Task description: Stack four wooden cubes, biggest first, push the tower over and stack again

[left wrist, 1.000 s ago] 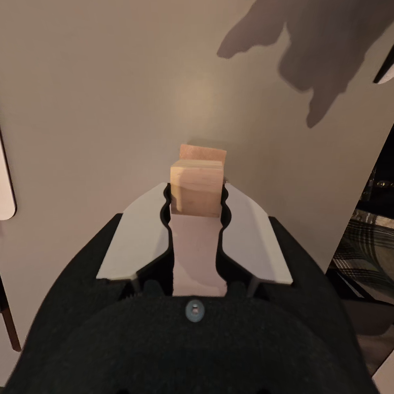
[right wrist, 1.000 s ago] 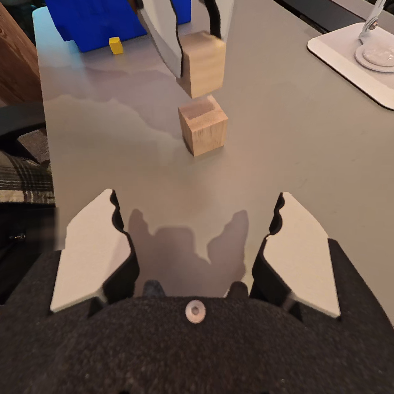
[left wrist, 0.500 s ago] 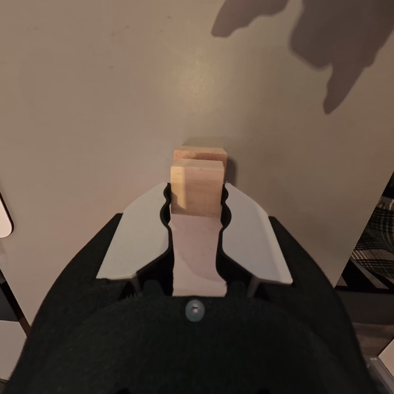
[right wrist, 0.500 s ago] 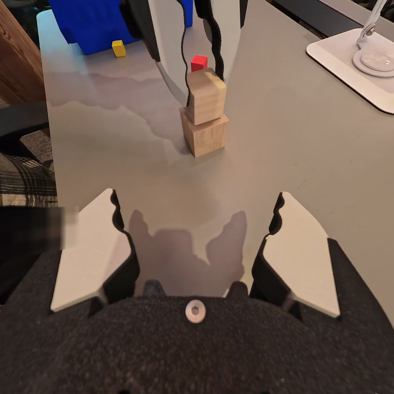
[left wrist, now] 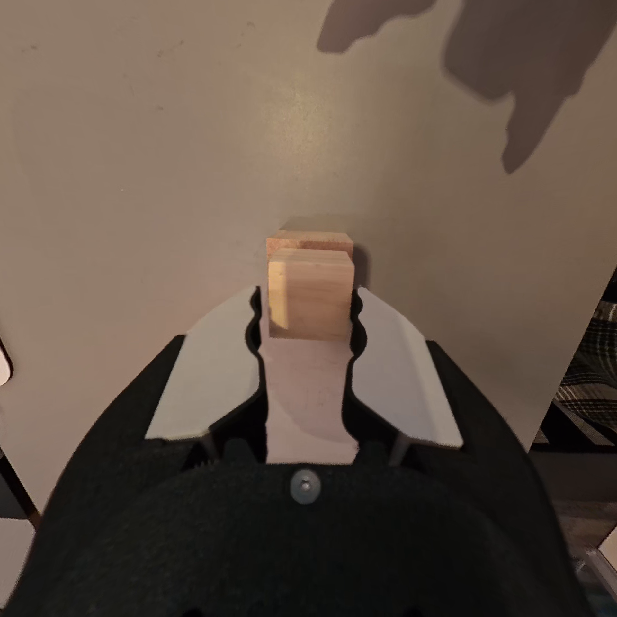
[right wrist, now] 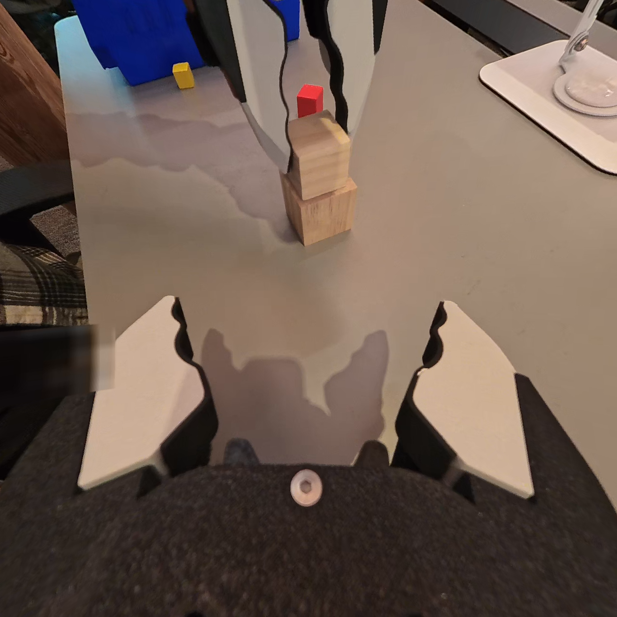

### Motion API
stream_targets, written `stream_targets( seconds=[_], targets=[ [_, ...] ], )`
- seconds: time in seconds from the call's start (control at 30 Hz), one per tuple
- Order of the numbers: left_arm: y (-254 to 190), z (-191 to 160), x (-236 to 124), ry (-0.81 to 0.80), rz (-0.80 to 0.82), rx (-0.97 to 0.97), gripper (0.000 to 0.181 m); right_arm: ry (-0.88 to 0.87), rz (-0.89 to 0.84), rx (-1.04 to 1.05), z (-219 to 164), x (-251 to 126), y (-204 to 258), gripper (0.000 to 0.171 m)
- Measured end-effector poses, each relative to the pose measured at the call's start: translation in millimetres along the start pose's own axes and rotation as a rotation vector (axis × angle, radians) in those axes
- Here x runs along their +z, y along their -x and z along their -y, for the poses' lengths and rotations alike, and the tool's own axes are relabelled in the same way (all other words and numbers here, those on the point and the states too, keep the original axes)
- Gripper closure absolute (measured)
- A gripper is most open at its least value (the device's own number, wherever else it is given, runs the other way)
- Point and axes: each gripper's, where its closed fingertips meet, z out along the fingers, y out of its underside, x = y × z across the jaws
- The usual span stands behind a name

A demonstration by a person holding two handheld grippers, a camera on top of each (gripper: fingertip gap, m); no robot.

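Note:
A smaller wooden cube [left wrist: 310,300] sits on top of a bigger wooden cube [left wrist: 310,245] on the grey table [left wrist: 133,167]. My left gripper [left wrist: 309,290] is shut on the smaller cube from above. The right wrist view shows the same: the left gripper [right wrist: 317,140] pointing down around the smaller cube [right wrist: 320,160], which rests slightly turned on the bigger cube [right wrist: 325,215]. My right gripper [right wrist: 309,302] is open and empty, low over the table in front of the stack. A small red cube [right wrist: 310,100] stands behind the stack and a small yellow cube [right wrist: 183,75] at the far left.
A blue bin [right wrist: 143,36] stands at the back left of the table [right wrist: 434,233]. A white pad with a metal stand [right wrist: 534,83] lies at the right. The table's left edge runs past a wooden panel [right wrist: 23,100] and plaid fabric [right wrist: 36,283]. Left tips to right tips: about 15 cm.
My left gripper came down with the smaller cube and set it onto the bigger cube. The red cube came into view behind it. The right gripper stayed still and open.

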Motion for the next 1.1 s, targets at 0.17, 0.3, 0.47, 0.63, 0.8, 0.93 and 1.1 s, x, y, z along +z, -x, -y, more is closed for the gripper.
stream_targets(
  seconds=[0.17,0.3,0.47,0.63,0.8,0.93,1.1],
  targets=[
    [15,-9,-13,-0.038,0.066,-0.051,0.107,-0.003,-0.005,0.002,0,-2,-1,0.035],
    [41,-36,-42,-0.138,0.126,-0.201,0.104,-0.017,-0.016,0.004,1,-6,-4,0.035],
    [62,-96,-52,-0.209,0.139,-0.410,0.112,-0.063,-0.029,0.015,7,-11,-9,0.035],
    [64,-142,-28,-0.166,0.122,-0.529,0.113,-0.068,-0.033,0.007,8,-13,-7,0.035],
    [64,-149,-12,-0.176,0.110,-0.580,0.115,-0.056,-0.033,0.006,8,-11,-6,0.035],
    [57,-137,-10,-0.195,0.095,-0.532,0.114,-0.050,-0.028,0.008,6,-8,-6,0.036],
    [53,-124,-14,-0.197,0.083,-0.456,0.113,-0.039,-0.018,0.004,4,-6,-4,0.036]
  ],
)
